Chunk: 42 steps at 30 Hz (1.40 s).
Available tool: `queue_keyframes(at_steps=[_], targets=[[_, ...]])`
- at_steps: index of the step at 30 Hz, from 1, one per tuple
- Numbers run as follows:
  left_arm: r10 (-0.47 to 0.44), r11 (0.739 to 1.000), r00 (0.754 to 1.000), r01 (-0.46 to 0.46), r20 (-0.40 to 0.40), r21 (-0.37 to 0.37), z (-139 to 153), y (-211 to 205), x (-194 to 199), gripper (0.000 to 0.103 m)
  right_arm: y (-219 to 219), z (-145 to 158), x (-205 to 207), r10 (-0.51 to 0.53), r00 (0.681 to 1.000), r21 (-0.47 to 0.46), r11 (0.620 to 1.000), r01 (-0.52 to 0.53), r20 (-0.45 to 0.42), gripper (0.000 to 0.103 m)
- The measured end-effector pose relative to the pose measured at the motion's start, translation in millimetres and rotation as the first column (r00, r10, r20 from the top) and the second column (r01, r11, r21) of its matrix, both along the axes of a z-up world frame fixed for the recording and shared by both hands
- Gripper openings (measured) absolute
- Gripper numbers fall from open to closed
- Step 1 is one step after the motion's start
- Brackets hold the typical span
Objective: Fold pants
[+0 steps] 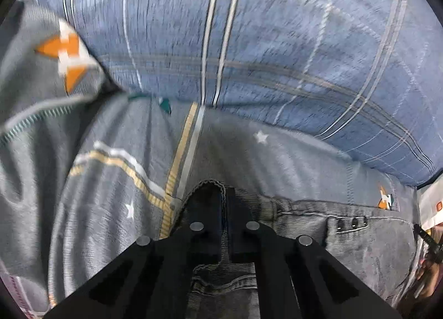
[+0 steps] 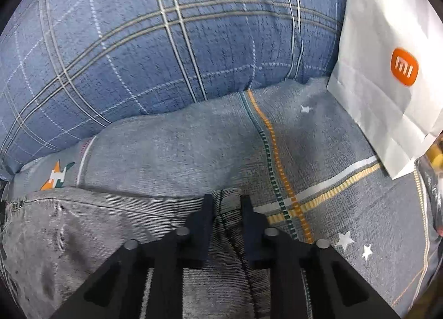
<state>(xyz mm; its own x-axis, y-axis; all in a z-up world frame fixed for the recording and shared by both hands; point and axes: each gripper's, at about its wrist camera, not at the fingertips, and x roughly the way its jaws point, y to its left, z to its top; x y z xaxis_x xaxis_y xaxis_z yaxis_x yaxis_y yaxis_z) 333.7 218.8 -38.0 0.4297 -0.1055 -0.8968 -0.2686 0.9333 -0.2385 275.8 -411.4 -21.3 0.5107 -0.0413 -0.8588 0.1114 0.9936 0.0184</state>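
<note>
On the bed point(image 2: 177, 147), under its grey sheet with stars and orange-and-teal stripes, everything plays out along the stretch in front of a big blue plaid pillow point(image 2: 155, 42), which fills the far side in both wrist views. A white paper bag point(image 2: 387, 92) with an orange logo lies on the sheet beside the pillow, toward the bed's right side. The grey corduroy pants point(image 2: 83, 222) are spread flat on the sheet just short of the pillow, waistband edge facing it, small dark studs showing near a pocket. And here are the grabs: the left tool point(image 1: 223, 202) is clenched tight on the pants' edge, a fold of cloth peaking up between its black fingers point(image 1: 205, 208). The right tool point(image 2: 225, 205) has its fingers point(image 2: 205, 219) pinched in on a bunched ridge of the same corduroy, right where the pants meet the striped sheet.
</note>
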Motion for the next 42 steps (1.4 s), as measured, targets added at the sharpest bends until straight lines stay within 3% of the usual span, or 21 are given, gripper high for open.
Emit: queue_keyframes(at_steps=[5, 8, 13, 17, 19, 21, 22, 23, 24, 26, 27, 29, 31, 33, 37, 40, 41, 42], targets=[[-0.016, 1.0, 0.993, 0.016, 0.119, -0.003, 50.3, -3.1, -27.9, 0.002, -0.6, 41.9, -25.1, -0.011, 0.993, 0.014, 1.0, 0.009, 0.117, 0.018], [-0.02, 1.0, 0.976, 0.024, 0.216, -0.016, 90.9, -1.6, -65.7, 0.002, -3.0, 72.0, -53.5, -0.019, 0.98, 0.043, 0.999, 0.011, 0.198, 0.019], [-0.046, 0.996, 0.921, 0.07, 0.387, -0.049, 150.4, 5.1, -177.1, 0.002, -17.3, 124.3, -147.3, -0.05, 0.924, 0.149, 0.989, -0.007, 0.379, 0.019], [-0.087, 0.987, 0.906, 0.133, 0.414, -0.085, 146.0, 15.6, -269.8, 0.004, -38.5, 124.0, -243.2, -0.077, 0.89, 0.233, 0.972, -0.033, 0.449, 0.019], [-0.154, 0.977, 0.925, 0.195, 0.348, -0.086, 123.2, 16.7, -303.2, 0.007, -45.5, 97.8, -282.4, -0.068, 0.906, 0.257, 0.965, -0.046, 0.418, 0.02], [-0.188, 0.976, 0.951, 0.209, 0.245, -0.065, 91.6, 20.9, -322.3, 0.008, -47.9, 40.8, -305.6, -0.002, 0.968, 0.282, 0.957, -0.072, 0.252, 0.027], [-0.172, 0.982, 0.97, 0.183, 0.17, -0.048, 73.2, 26.9, -327.6, 0.008, -48.3, 20.6, -310.6, 0.011, 0.983, 0.273, 0.96, -0.062, 0.185, 0.031], [-0.139, 0.989, 0.984, 0.144, 0.11, -0.035, 59.9, 33.3, -330.1, 0.008, -49.6, -9.4, -319.8, 0.008, 0.996, 0.253, 0.967, -0.03, 0.087, 0.042], [-0.09, 0.996, 0.994, 0.091, 0.057, -0.025, 50.7, 41.6, -332.1, 0.008, -52.0, -22.1, -326.3, -0.003, 0.999, 0.247, 0.969, -0.009, 0.05, 0.047], [-0.024, 0.999, 0.998, 0.025, 0.056, -0.023, 55.1, 50.4, -332.7, 0.008, -63.3, -27.0, -341.5, -0.061, 0.996, 0.28, 0.959, 0.041, 0.065, 0.052], [-0.01, 1.0, 0.996, 0.012, 0.093, -0.023, 66.1, 49.7, -330.7, 0.011, -70.1, -20.6, -348.2, -0.098, 0.99, 0.302, 0.951, 0.064, 0.098, 0.06], [-0.021, 0.999, 0.989, 0.024, 0.145, -0.021, 82.8, 40.0, -325.6, 0.026, -79.3, -3.3, -351.9, -0.15, 0.977, 0.33, 0.939, 0.093, 0.151, 0.067], [-0.065, 0.998, 0.977, 0.067, 0.204, -0.003, 98.9, 17.6, -316.6, 0.053, -80.7, 13.9, -342.8, -0.156, 0.973, 0.338, 0.937, 0.09, 0.171, 0.068], [-0.119, 0.993, 0.964, 0.117, 0.238, 0.02, 103.5, -6.1, -307.3, 0.057, -77.9, 24.5, -326.4, -0.142, 0.973, 0.33, 0.941, 0.077, 0.179, 0.069], [-0.178, 0.984, 0.966, 0.174, 0.187, 0.037, 78.6, -42.1, -281.9, 0.057, -62.0, 13.3, -282.2, -0.087, 0.991, 0.338, 0.94, 0.048, 0.103, 0.069], [-0.184, 0.983, 0.974, 0.182, 0.13, 0.027, 54.0, -52.3, -271.0, 0.056, -46.8, -6.9, -254.4, -0.05, 0.999, 0.26, 0.965, 0.047, 0.003, 0.067], [-0.182, 0.983, 0.976, 0.18, 0.117, 0.023, 45.9, -52.2, -269.3, 0.056, -43.3, -13.5, -247.7, -0.041, 0.999, 0.252, 0.967, 0.046, -0.025, 0.052], [-0.183, 0.983, 0.978, 0.181, 0.102, 0.023, 38.3, -53.2, -267.3, 0.057, -40.4, -17.6, -243.3, -0.035, 0.998, 0.237, 0.97, 0.045, -0.047, 0.028]])
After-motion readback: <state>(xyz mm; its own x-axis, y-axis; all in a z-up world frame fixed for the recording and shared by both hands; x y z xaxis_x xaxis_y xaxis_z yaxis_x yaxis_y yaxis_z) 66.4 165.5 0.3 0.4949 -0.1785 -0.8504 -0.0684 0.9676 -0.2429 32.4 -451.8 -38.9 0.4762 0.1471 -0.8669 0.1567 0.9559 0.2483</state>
